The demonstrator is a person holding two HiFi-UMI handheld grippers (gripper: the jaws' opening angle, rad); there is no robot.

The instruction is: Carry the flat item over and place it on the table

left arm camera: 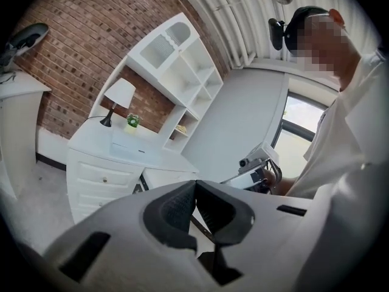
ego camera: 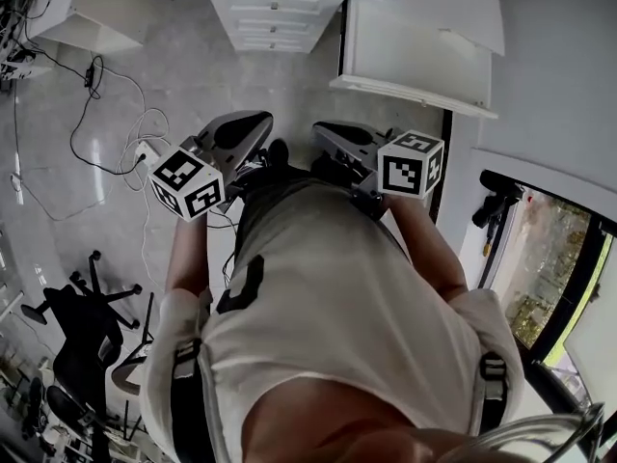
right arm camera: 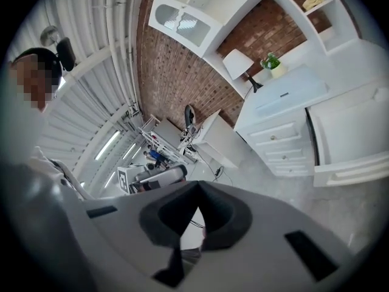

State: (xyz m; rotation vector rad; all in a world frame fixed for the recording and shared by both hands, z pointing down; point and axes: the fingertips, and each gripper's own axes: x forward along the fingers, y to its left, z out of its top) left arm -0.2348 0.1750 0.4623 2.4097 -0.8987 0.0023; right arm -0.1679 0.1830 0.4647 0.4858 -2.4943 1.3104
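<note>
In the head view I hold both grippers in front of my white shirt, over the pale floor. My left gripper (ego camera: 258, 123) carries its marker cube at the lower left. My right gripper (ego camera: 323, 128) has its cube at the right. In each gripper view the dark pads meet at the tips, so the left gripper (left arm camera: 194, 184) and right gripper (right arm camera: 197, 184) are shut with nothing between them. No flat item shows clearly in any view. Ahead stands a white desk (ego camera: 415, 61) joined to a drawer unit (ego camera: 275, 13); the desk (left arm camera: 164, 175) also shows in the left gripper view.
Cables (ego camera: 87, 114) and a power strip (ego camera: 145, 152) lie on the floor at the left, with a black office chair (ego camera: 82, 326) below them. A lamp (left arm camera: 118, 96), a small plant (left arm camera: 132, 120) and white shelves (left arm camera: 182, 72) stand against the brick wall. A window (ego camera: 540, 278) is at the right.
</note>
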